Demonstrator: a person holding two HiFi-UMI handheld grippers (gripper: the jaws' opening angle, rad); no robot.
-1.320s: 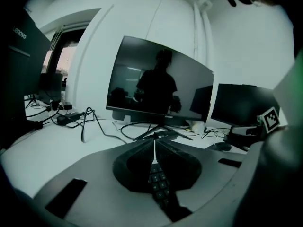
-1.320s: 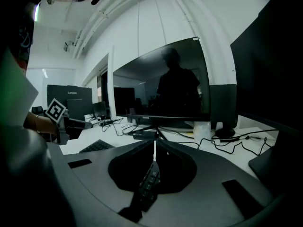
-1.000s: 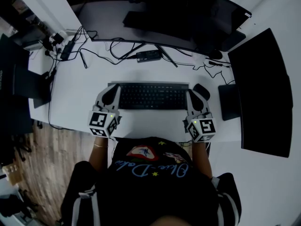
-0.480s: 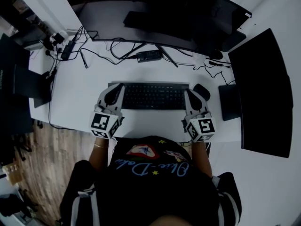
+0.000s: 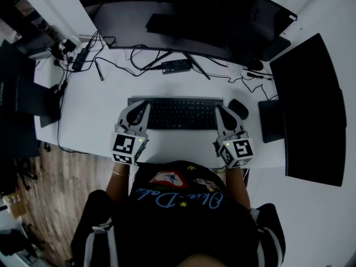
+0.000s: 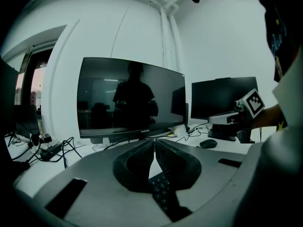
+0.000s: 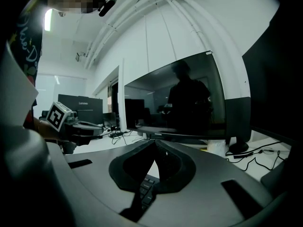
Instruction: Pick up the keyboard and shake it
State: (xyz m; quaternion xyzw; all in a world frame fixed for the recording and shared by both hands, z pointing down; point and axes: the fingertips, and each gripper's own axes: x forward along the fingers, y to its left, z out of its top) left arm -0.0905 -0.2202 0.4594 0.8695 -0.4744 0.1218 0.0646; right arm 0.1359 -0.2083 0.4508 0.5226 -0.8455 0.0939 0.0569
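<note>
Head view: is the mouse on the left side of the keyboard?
No, the mouse sits just beyond the right end of the keyboard.

Shut tip to tip on right gripper (image 7: 155, 144).
Showing keyboard (image 7: 144, 189) keys under the gap, monitor (image 7: 189, 103) behind, left gripper (image 7: 93, 128) off left.

Desk (image 5: 94, 110), one. Monitors on the desk, two: curved monitor (image 5: 183, 15) at the back, side monitor (image 5: 308, 110) on the right. Keyboard (image 5: 178, 113), one. Mouse (image 5: 239, 108), one, just beside the keyboard's right end. Grippers, two: left gripper (image 5: 146, 102), right gripper (image 5: 218, 107), each bearing one marker cube (image 5: 126, 147) (two cubes in all). Adapter box (image 5: 176, 66), one, black. Cables (image 5: 119, 65), several, too tangled to number. Person (image 5: 178, 216), one.
</note>
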